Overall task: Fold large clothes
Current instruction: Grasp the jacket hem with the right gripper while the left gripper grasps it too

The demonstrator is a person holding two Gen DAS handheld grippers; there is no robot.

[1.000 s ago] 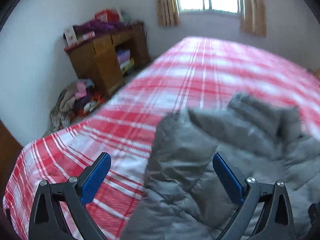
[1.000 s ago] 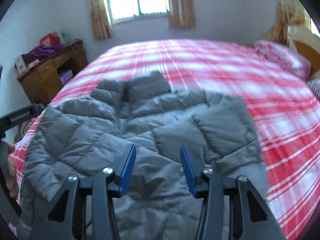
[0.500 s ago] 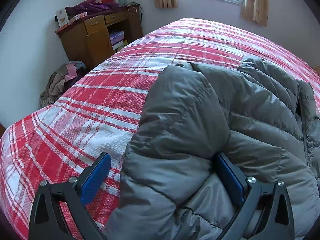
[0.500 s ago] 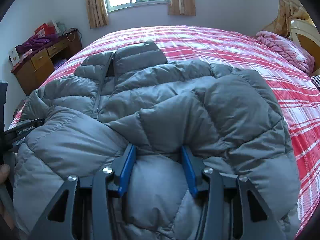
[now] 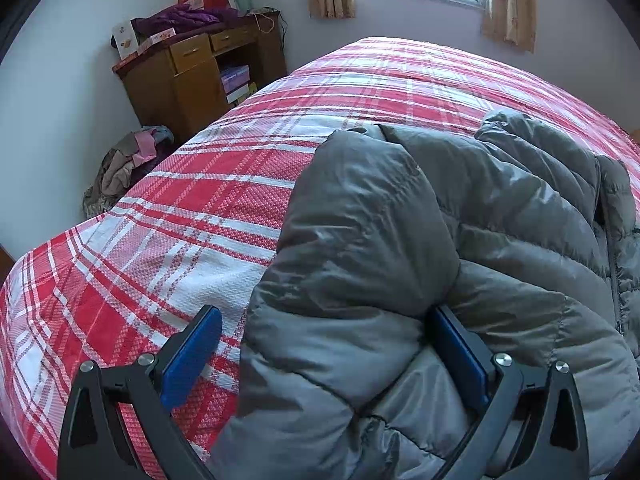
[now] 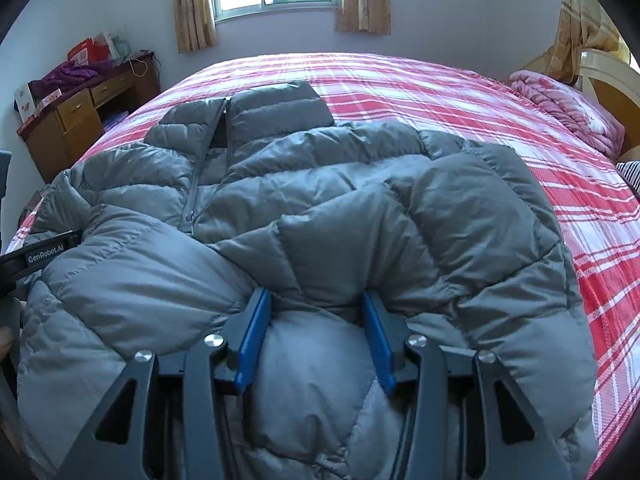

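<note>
A grey puffer jacket (image 6: 320, 184) lies front up on the red plaid bed (image 6: 440, 92), collar far, zip part open, hem near me. My right gripper (image 6: 316, 294) is low on the near part, shut on a thick bulge of the padding, and a fold drapes over its fingertips. In the left wrist view the jacket (image 5: 400, 220) shows its left edge. My left gripper (image 5: 324, 316) stands wide open around that edge. Its right pad lies against the fabric and its left pad hangs free over the bed (image 5: 200, 208).
A wooden desk (image 5: 192, 76) piled with boxes and purple cloth stands by the far left wall, with a heap of clothes (image 5: 124, 168) on the floor beside it. A pink blanket (image 6: 568, 116) lies by the headboard at right. The left gripper's body (image 6: 44, 256) shows at the left edge.
Both grippers have sunk onto the jacket, which now looms far larger in each view. The motion blur is gone. Neither gripper's jaw width has visibly changed.
</note>
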